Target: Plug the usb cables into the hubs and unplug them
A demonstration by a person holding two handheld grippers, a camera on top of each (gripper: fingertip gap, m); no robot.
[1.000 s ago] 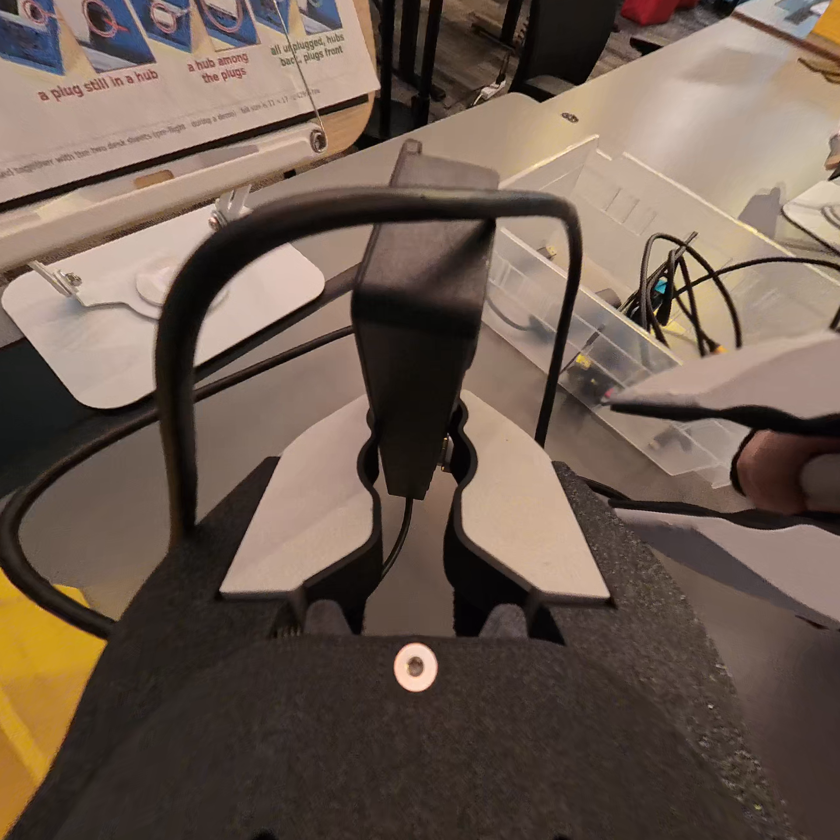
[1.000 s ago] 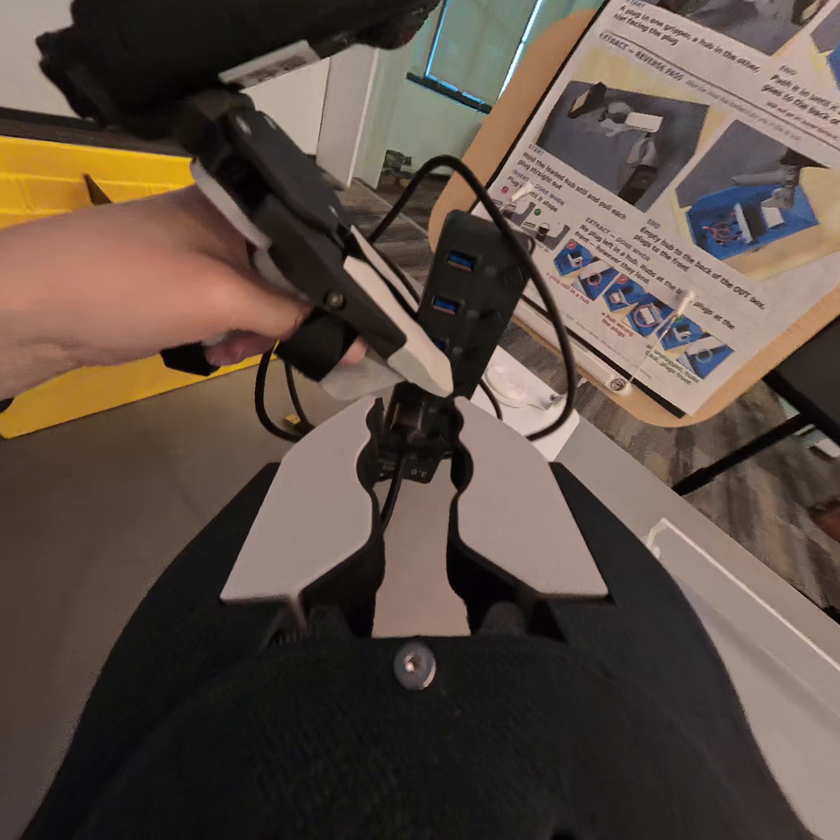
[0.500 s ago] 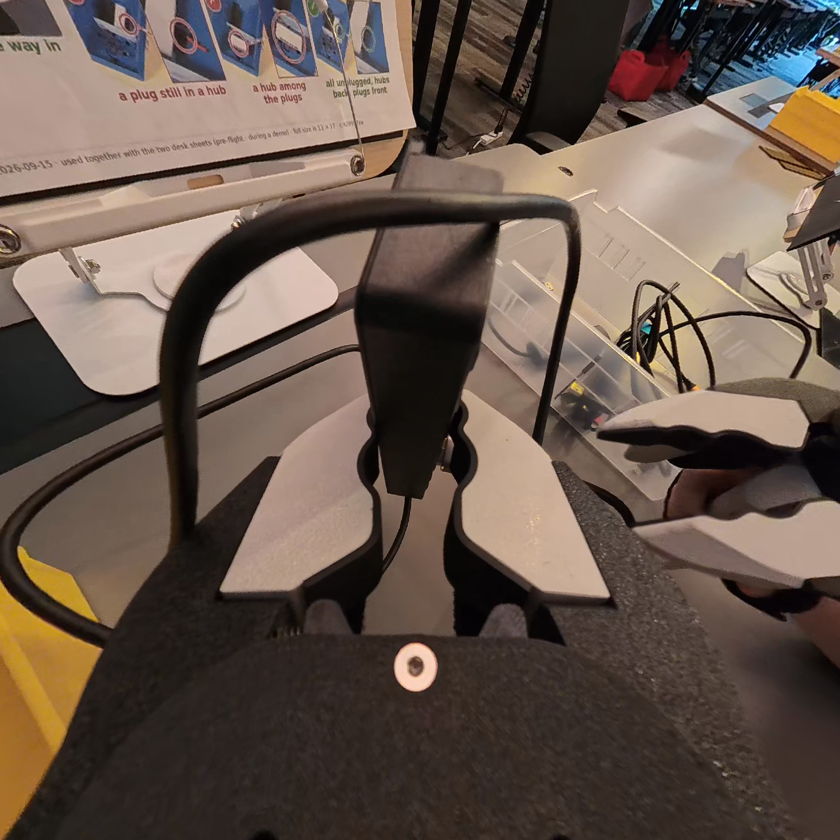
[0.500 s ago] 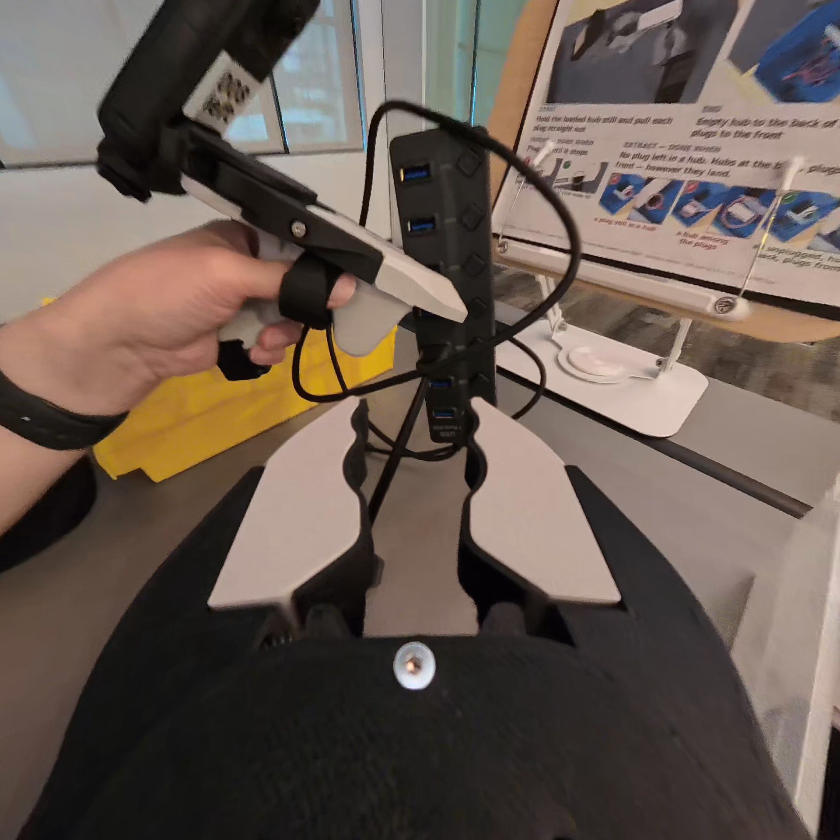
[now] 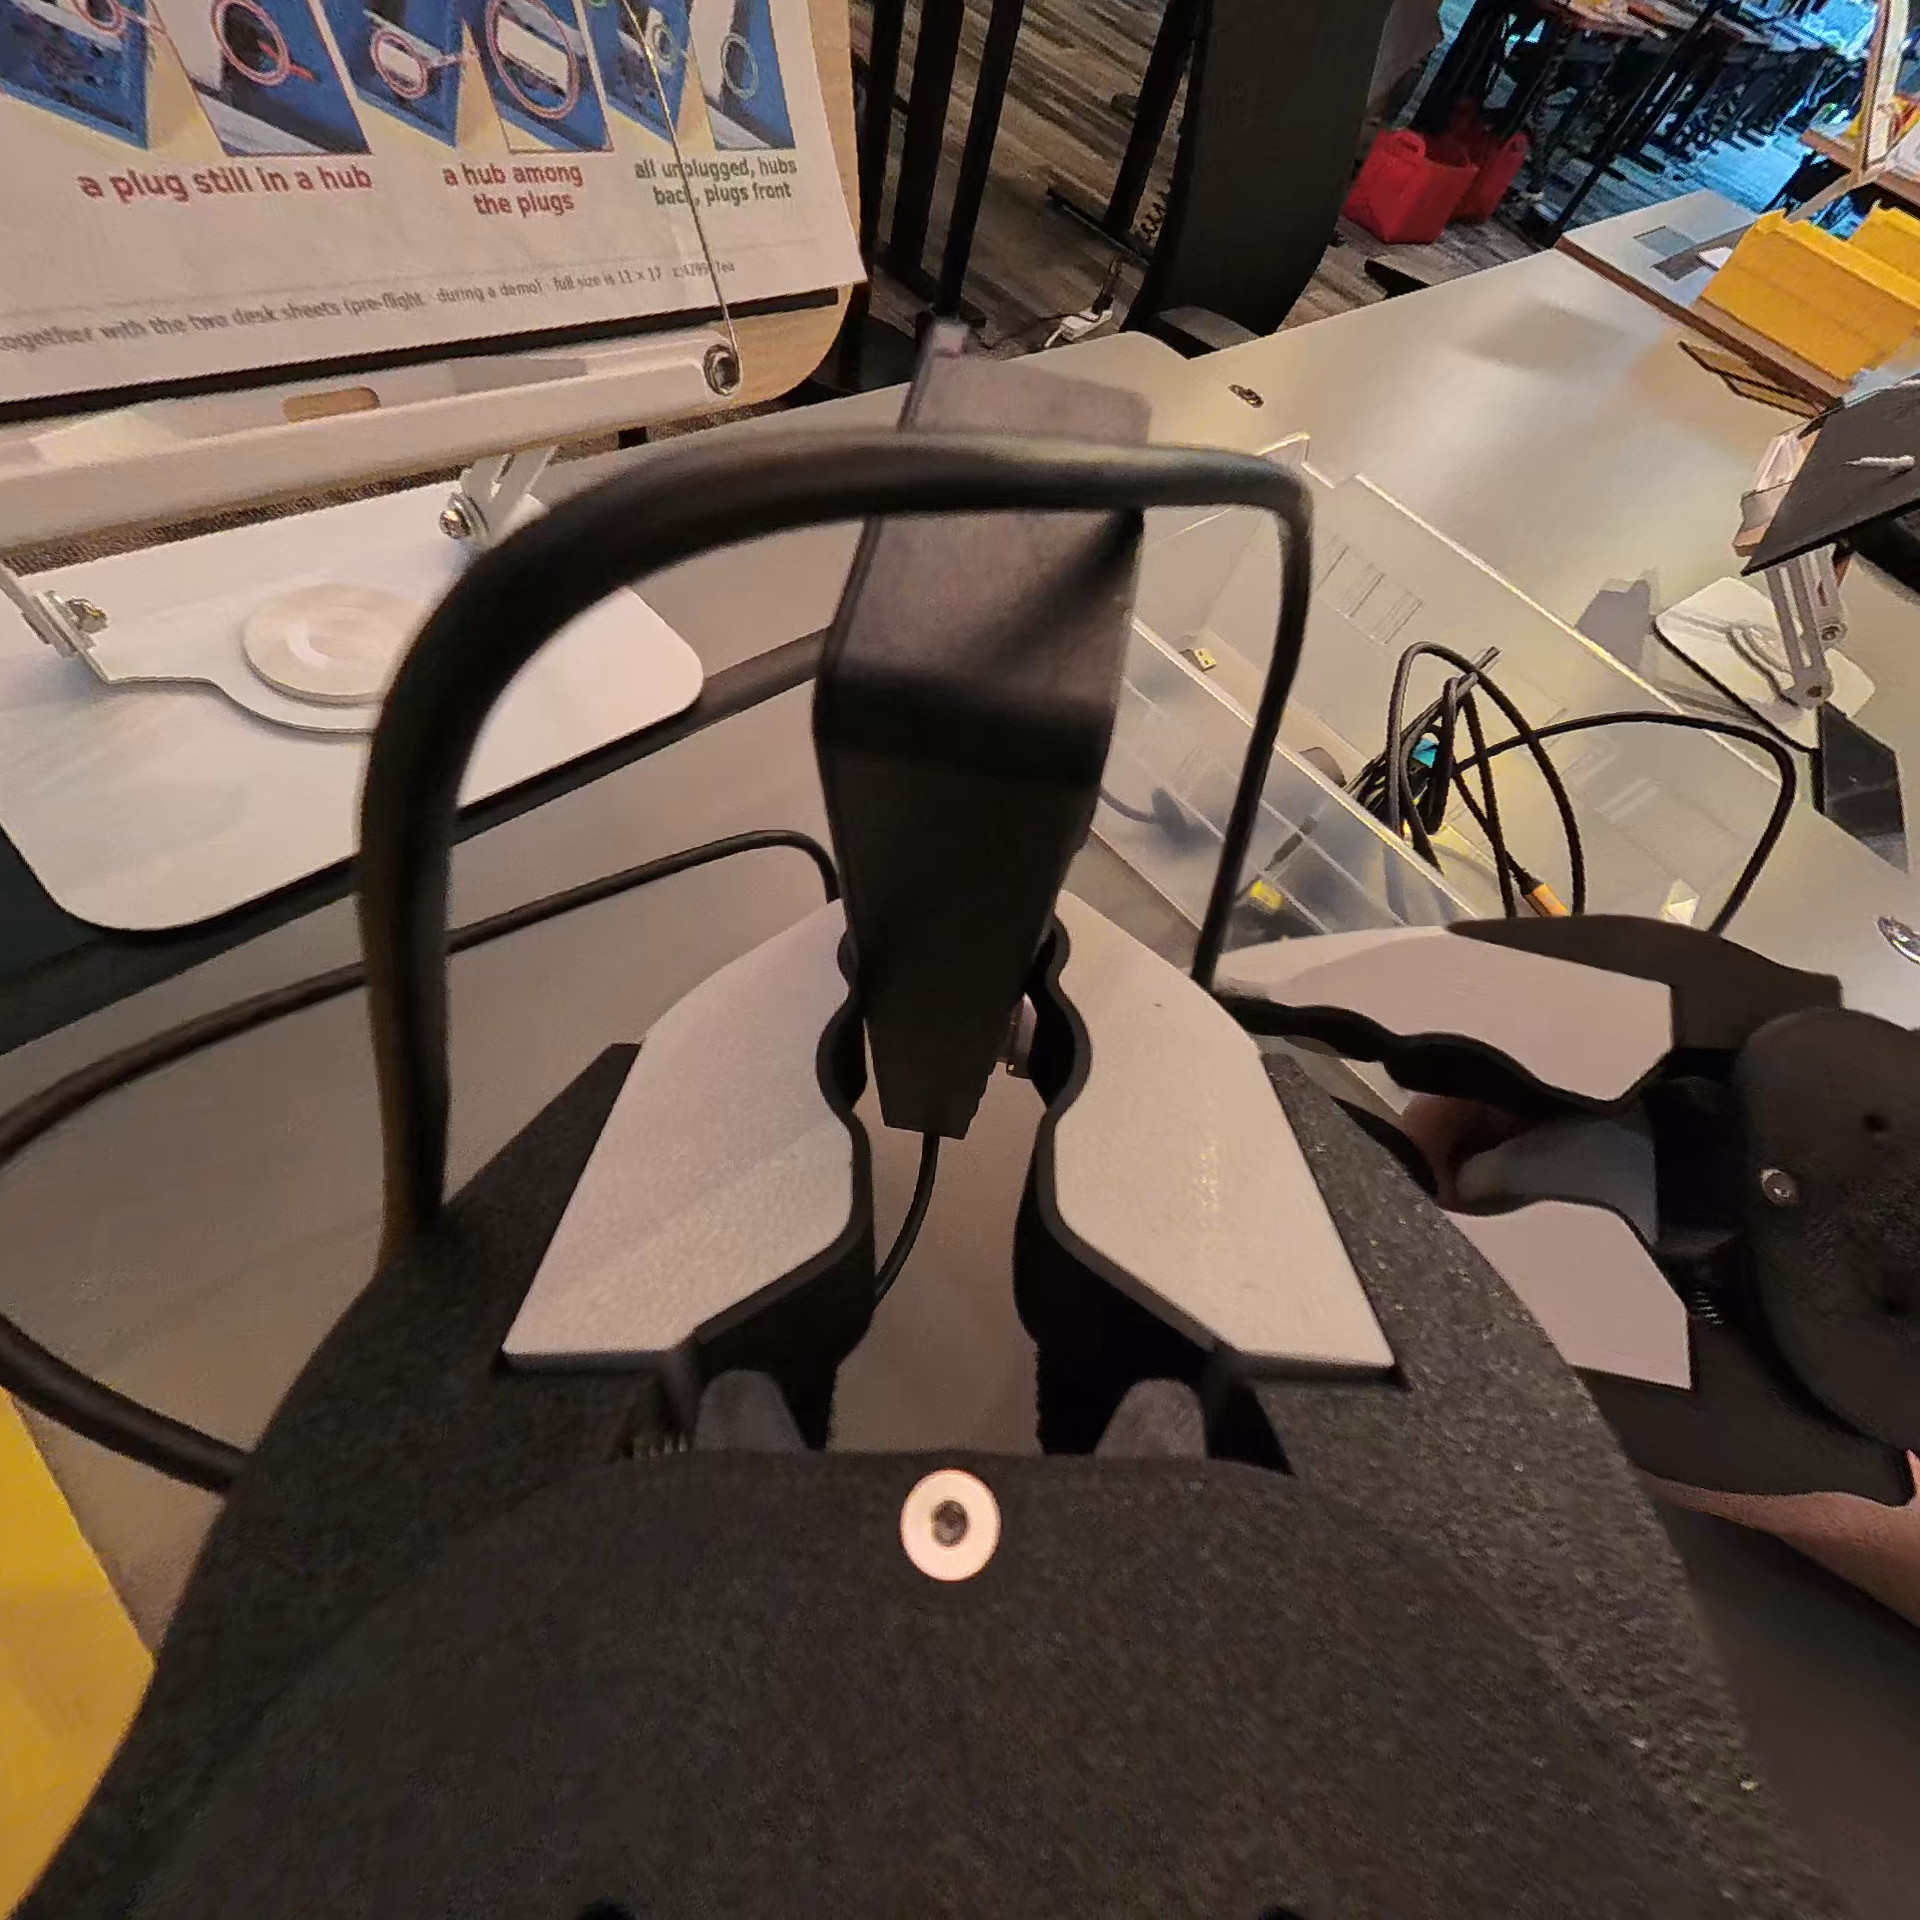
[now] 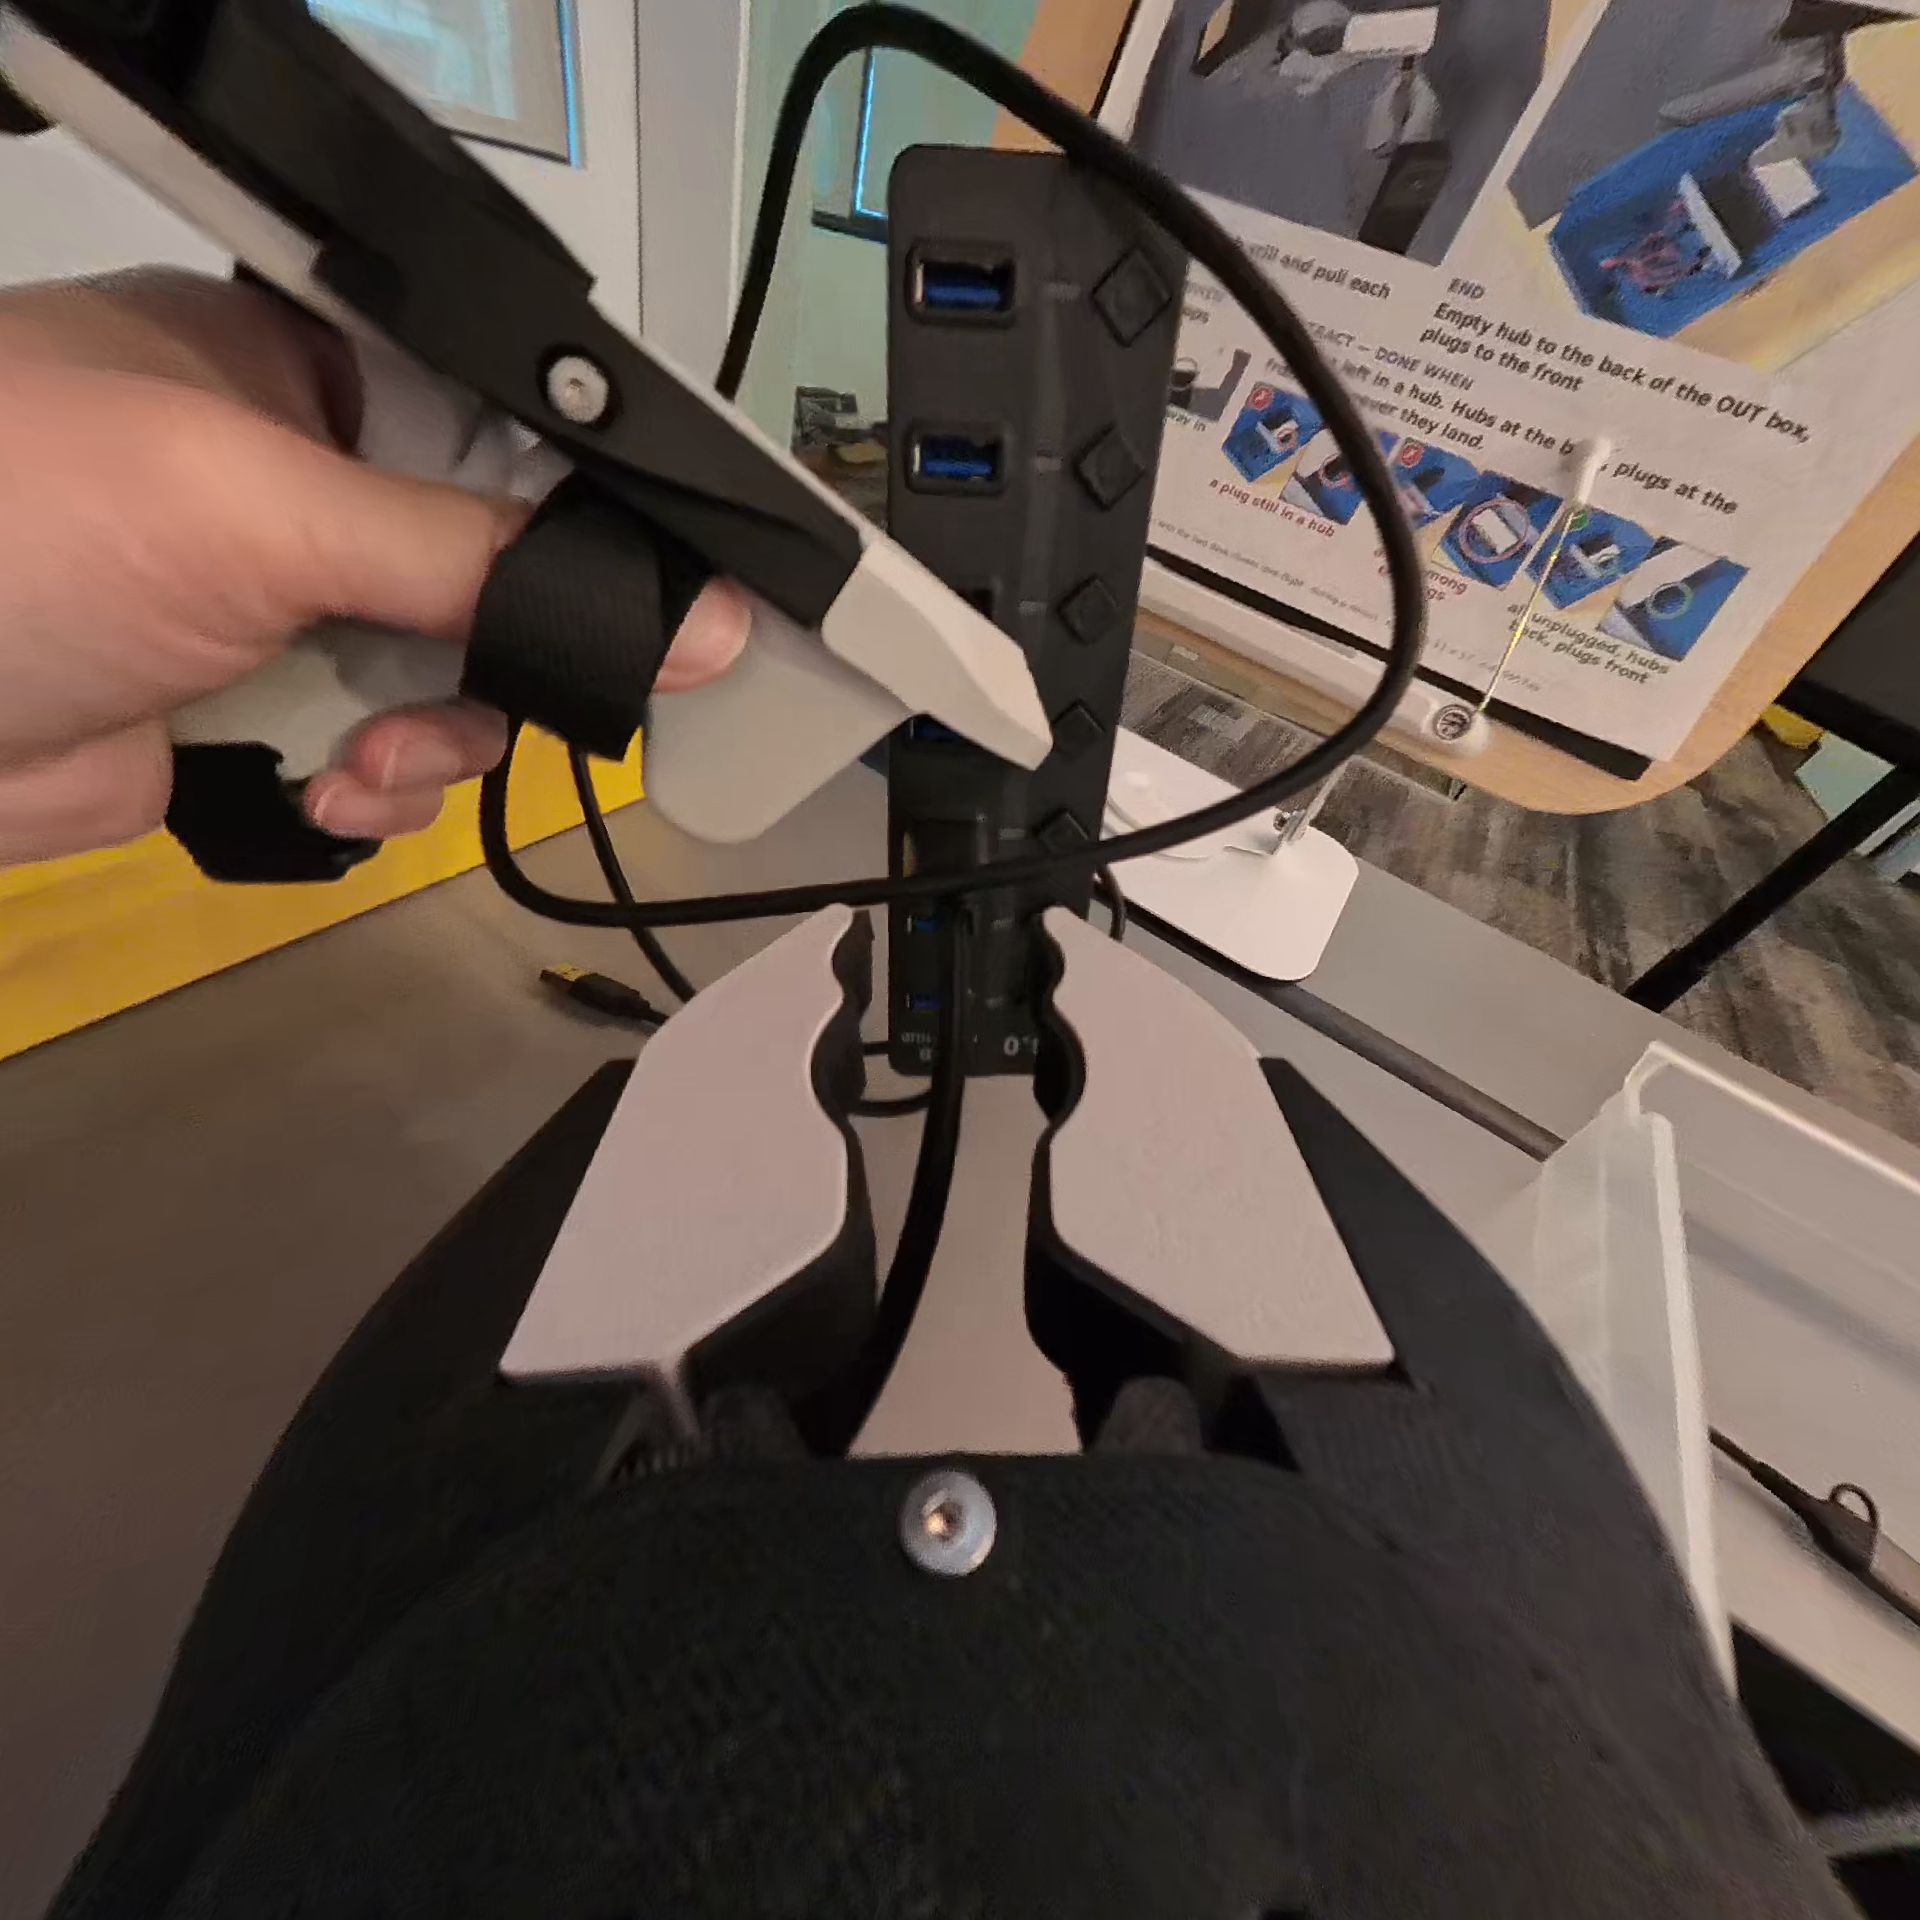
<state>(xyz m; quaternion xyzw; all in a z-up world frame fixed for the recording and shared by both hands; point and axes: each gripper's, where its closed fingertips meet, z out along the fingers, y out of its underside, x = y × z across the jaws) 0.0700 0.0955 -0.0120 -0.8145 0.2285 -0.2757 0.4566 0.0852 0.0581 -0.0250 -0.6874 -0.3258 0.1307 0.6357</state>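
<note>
My left gripper (image 5: 951,1039) is shut on the lower end of a black USB hub (image 5: 966,790) and holds it upright above the table. The hub's black cable (image 5: 416,831) arches over its top. In the right wrist view the hub (image 6: 1029,540) shows its blue ports and a dark plug low down, with the left gripper (image 6: 935,675) clamping it from the left. My right gripper (image 6: 951,987) is open, its tips on either side of the hub's lower end. A thin cable (image 6: 914,1195) runs loose between its fingers. The right gripper also shows at the right of the left wrist view (image 5: 1351,1081).
A clear plastic box (image 5: 1351,831) with several black cables lies at the right; its wall also shows in the right wrist view (image 6: 1621,1299). An instruction sheet on a white stand (image 5: 416,208) stands behind. A loose USB plug (image 6: 592,987) lies on the table by a yellow bin (image 6: 208,914). The grippers' ends are close to 5 cm from one another.
One second ago my right gripper was shut on a plug at the hub's lower end. It has let go and opened. The left gripper has turned the hub more upright.
</note>
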